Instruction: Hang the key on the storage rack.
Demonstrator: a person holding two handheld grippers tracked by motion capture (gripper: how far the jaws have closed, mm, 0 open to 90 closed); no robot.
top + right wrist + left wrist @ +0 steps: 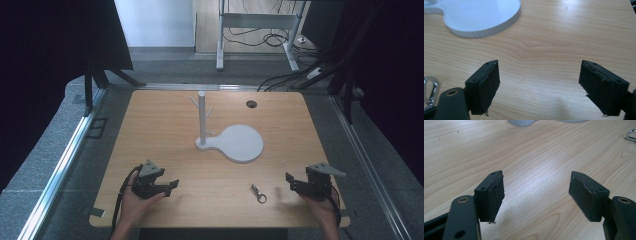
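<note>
Both grippers (172, 186) (290, 179) agape beside small silver clasp (258, 193).

One white stand (232, 140), one metal clasp (258, 193), two grippers, one wooden table (165, 130).

Looks like a lab / recording rig, not a home. Wooden surface (165, 125) w/ cable grommet hole (251, 104) near its far right corner, alu rails (60, 165) along both side edges, black curtains (45, 60) left & right, grey carpet (35, 155), loose cables (280, 37) under a metal-frame desk (257, 22) beyond the far edge.
</note>
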